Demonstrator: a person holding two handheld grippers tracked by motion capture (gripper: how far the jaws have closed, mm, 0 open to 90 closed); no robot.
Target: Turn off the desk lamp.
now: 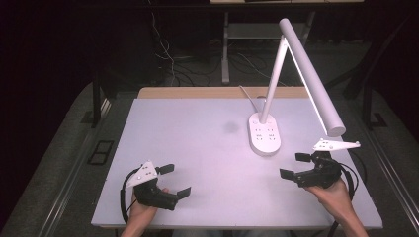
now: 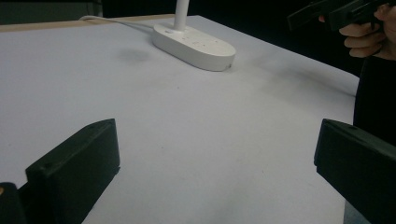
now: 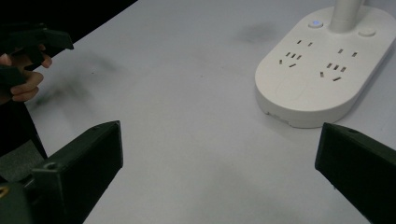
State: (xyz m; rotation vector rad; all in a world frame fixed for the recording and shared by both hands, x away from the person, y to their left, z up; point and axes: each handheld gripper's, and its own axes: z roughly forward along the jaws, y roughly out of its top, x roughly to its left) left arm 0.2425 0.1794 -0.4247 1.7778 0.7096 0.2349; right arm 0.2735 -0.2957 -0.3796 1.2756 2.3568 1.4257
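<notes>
Both claws sit at the near edge of the counter (image 1: 197,128), each held in one of the person's hands and each released, jaws spread wide with nothing between them. Nearest of all, the left claw (image 1: 175,180) hovers well to the near left of the lamp base (image 1: 264,135), its grey three-cornered plate tilted on top and its cable looping behind the hand (image 1: 141,210). In the left gripper view its two black jaws rise from the bottom corners with bare white counter (image 2: 187,140) between them, and the lamp base (image 2: 194,44) lies ahead, far up the surface. Slightly farther in, the right claw (image 1: 295,165) is held just to the near right of the lamp base, close to its rounded front end but apart from it, jaws pointing leftward. In the right gripper view the lamp base (image 3: 317,74) lies just beyond the right jaw, its socket slots and a small blue light visible. Past the base, the white lamp stem (image 1: 274,79) rises at a slant, and the long lamp head (image 1: 311,76) slopes down toward the right claw. Beyond the lamp base a white cord (image 1: 249,98) runs to the far edge of the counter.
</notes>
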